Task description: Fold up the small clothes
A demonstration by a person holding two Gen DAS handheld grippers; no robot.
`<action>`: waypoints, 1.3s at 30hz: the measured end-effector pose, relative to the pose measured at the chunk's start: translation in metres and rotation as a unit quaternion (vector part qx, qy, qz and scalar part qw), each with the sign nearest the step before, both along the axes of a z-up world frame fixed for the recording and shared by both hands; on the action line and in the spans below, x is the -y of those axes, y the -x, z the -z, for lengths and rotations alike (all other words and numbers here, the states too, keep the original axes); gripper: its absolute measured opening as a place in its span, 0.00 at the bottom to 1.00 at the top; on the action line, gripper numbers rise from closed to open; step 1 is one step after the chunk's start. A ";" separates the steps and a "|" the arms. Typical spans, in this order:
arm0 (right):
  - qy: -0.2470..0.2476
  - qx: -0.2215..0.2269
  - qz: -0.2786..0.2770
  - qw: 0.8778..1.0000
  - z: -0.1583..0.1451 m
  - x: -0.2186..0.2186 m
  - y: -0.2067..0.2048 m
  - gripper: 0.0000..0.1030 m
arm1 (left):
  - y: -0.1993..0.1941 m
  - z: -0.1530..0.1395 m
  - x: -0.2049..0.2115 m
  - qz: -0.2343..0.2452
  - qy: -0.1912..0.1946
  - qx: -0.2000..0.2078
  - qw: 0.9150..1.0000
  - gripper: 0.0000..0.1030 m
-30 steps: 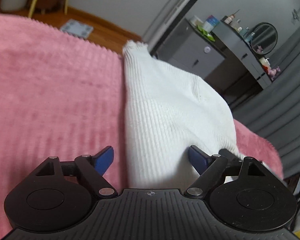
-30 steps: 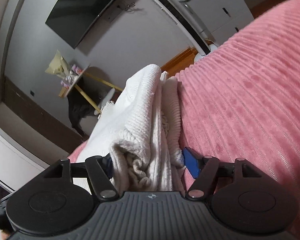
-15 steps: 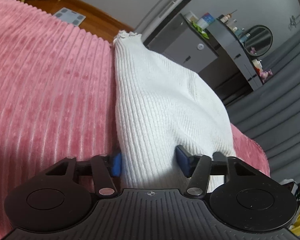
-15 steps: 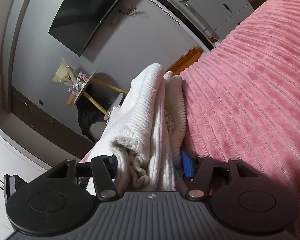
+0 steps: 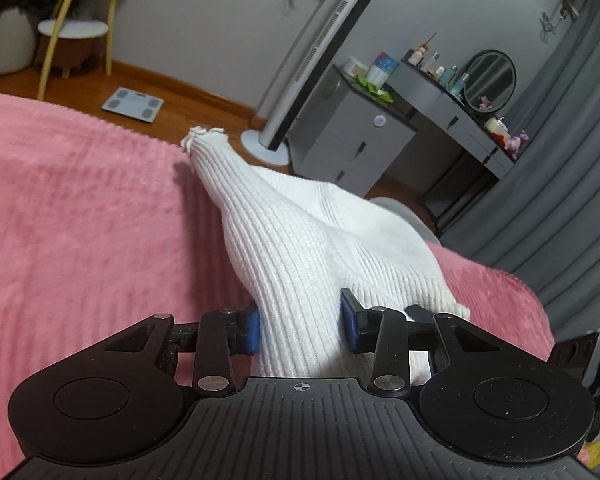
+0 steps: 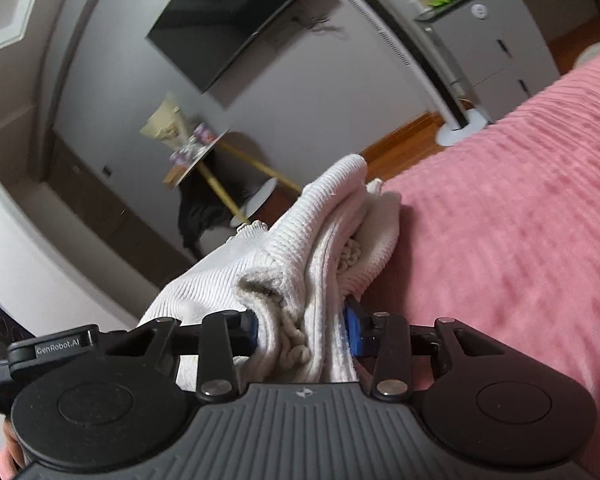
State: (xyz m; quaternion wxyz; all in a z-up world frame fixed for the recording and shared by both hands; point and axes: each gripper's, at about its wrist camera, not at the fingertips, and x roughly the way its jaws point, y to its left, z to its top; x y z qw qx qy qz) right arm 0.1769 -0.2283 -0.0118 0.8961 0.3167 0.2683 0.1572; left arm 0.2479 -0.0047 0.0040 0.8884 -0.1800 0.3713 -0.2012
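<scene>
White knit garment [image 5: 308, 248] bunched between pads, clenched by left tool [image 5: 303, 326] and right tool [image 6: 303, 330].

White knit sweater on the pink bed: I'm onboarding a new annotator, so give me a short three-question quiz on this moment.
1. True or false: both the left gripper and the right gripper are shut on the white knit sweater.
2. What does the sweater lie on?
3. The bathroom scale is: A) on the bedspread, B) on the wooden floor, C) on the dresser.

Key: 1 true; 2 the pink ribbed bedspread; 3 B.
</scene>
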 end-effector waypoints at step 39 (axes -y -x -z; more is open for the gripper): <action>0.479 0.077 -0.017 0.874 0.016 -0.139 0.006 0.10 | 0.047 0.052 0.025 -0.121 -0.241 0.025 0.963 0.86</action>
